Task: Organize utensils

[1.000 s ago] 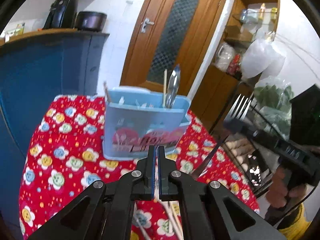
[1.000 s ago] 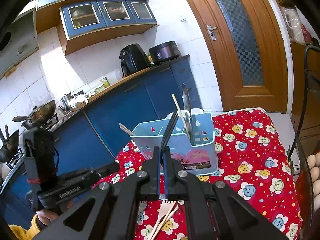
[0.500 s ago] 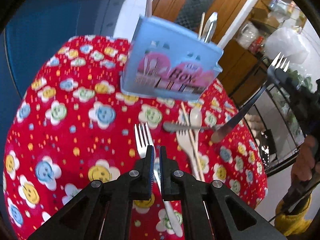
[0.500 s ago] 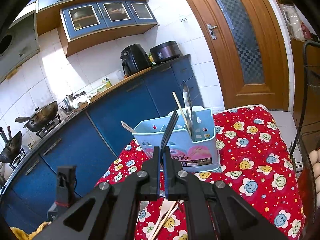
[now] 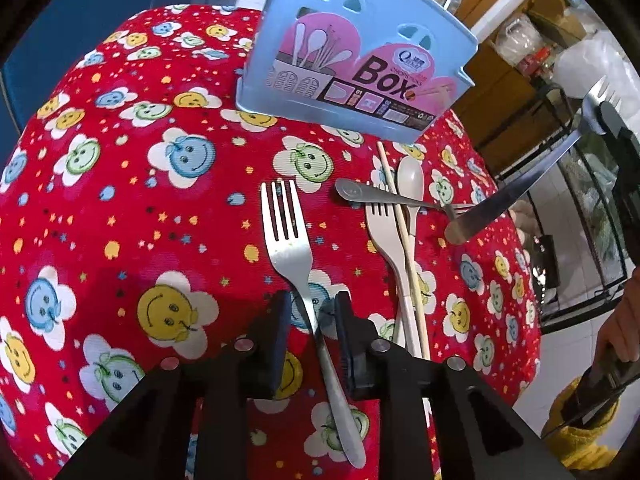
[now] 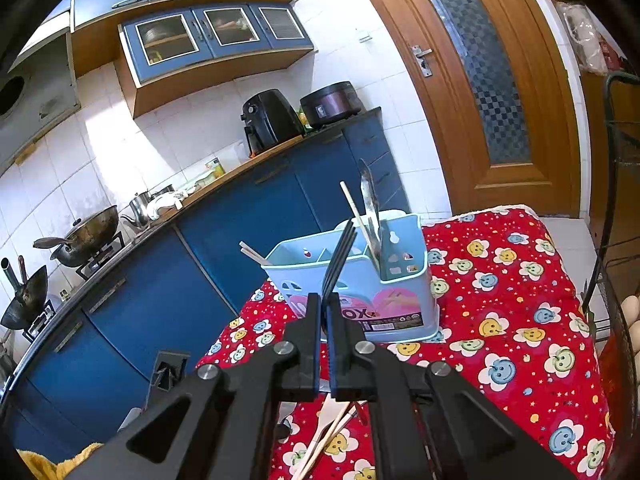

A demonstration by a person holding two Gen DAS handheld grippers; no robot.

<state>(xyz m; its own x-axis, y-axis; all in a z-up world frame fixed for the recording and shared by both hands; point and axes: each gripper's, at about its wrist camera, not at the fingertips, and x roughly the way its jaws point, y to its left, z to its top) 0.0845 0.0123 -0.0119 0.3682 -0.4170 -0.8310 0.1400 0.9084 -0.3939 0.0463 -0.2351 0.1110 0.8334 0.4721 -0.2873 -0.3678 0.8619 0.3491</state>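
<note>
A light blue utensil box (image 5: 356, 64) stands on the red flowered tablecloth (image 5: 120, 184); it also shows in the right wrist view (image 6: 360, 280), holding a chopstick and a metal utensil. My left gripper (image 5: 310, 320) is open, its fingers straddling the handle of a steel fork (image 5: 294, 248) that lies on the cloth. My right gripper (image 6: 324, 312) is shut on a steel fork (image 5: 528, 172), held in the air to the right of the box, tines up. Beside the lying fork are a cream fork (image 5: 386, 236), a cream spoon (image 5: 412, 184), a chopstick (image 5: 400, 224) and a small steel fork (image 5: 396, 198).
Blue kitchen cabinets (image 6: 224, 264) run along the left of the table. A wooden door (image 6: 496, 92) is behind it. A wire rack (image 5: 592, 216) stands off the table's right edge. More wooden utensils (image 6: 328, 432) lie under my right gripper.
My left gripper has dropped and tilted down toward the cloth and has opened around the lying fork's handle. My right gripper holds its fork almost still.
</note>
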